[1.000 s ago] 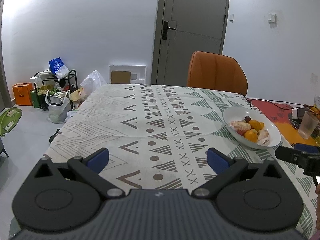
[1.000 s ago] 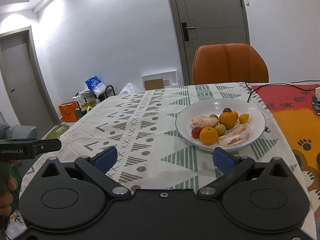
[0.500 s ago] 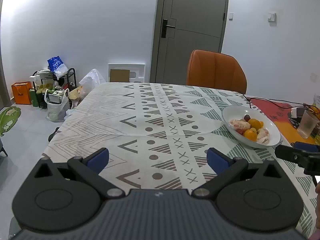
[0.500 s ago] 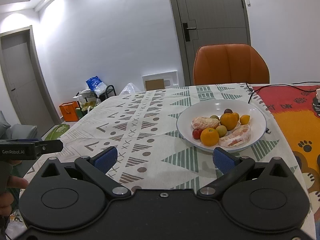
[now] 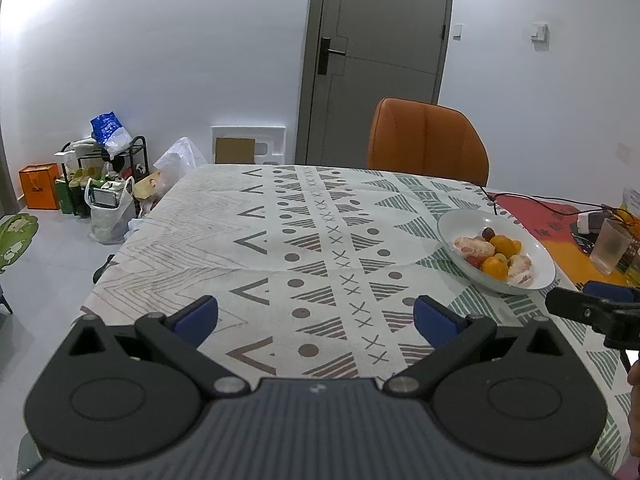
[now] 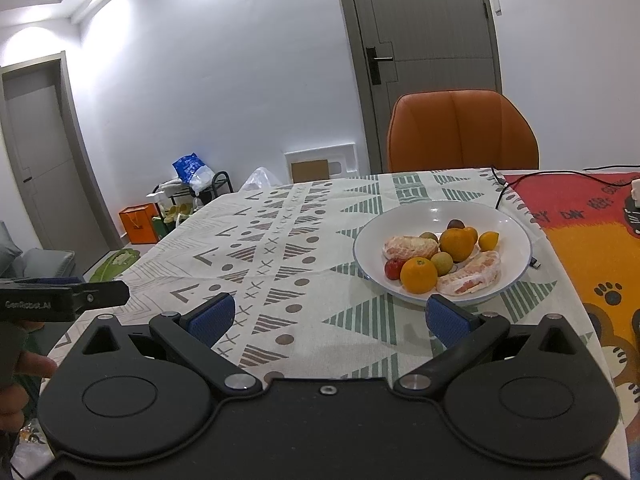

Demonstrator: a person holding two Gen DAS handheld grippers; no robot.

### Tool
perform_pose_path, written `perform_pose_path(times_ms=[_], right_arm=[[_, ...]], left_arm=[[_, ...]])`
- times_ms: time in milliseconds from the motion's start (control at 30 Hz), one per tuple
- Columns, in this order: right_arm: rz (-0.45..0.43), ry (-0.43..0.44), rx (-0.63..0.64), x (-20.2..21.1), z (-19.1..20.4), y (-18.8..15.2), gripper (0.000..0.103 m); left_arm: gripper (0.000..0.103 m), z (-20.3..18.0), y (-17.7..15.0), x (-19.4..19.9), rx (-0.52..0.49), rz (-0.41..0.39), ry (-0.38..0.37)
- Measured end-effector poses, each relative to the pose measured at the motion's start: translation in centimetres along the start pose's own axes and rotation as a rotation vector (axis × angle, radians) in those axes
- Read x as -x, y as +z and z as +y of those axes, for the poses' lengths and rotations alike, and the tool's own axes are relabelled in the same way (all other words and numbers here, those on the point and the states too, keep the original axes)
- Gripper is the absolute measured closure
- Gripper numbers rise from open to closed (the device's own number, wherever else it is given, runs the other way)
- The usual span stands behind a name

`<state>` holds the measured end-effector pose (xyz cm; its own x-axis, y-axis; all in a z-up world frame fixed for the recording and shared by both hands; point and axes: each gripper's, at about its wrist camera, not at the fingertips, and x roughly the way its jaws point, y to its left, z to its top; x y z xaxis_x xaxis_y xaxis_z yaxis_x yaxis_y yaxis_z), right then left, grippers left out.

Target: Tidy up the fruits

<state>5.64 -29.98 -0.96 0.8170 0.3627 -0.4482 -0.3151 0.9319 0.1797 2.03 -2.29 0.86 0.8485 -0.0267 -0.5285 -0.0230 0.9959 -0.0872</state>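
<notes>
Two grippers, left gripper (image 5: 316, 316) and right gripper (image 6: 328, 318), gape empty. I'd pinch the firm round orange (image 6: 418, 275), at six o'clock in the wide white ceramic bowl (image 6: 516, 268); peeled segments bruise.

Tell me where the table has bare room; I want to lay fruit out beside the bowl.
The patterned tablecloth lies bare from its left edge across to the white bowl, and between the bowl and the right gripper. It is crowded right of the bowl: a black cable and a frosted cup on the red-orange mat.
</notes>
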Motion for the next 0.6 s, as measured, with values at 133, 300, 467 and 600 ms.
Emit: perform_pose_path(times_ms=[133, 300, 467, 600], right_arm=[[0.006, -0.002, 0.003, -0.01, 0.23, 0.11, 0.000], [0.016, -0.015, 0.007, -0.16, 0.36, -0.09, 0.000], [0.019, -0.018, 0.002, -0.27, 0.06, -0.23, 0.000], [0.012, -0.020, -0.007, 0.00, -0.28, -0.15, 0.000]], left_arm=[[0.000, 0.09, -0.05, -0.09, 0.002, -0.006, -0.014], [0.000, 0.36, -0.12, -0.68, 0.011, 0.003, -0.015], [0.000, 0.25, 0.05, -0.90, 0.019, 0.007, -0.012], [0.000, -0.11, 0.10, -0.82, 0.014, 0.005, -0.013]])
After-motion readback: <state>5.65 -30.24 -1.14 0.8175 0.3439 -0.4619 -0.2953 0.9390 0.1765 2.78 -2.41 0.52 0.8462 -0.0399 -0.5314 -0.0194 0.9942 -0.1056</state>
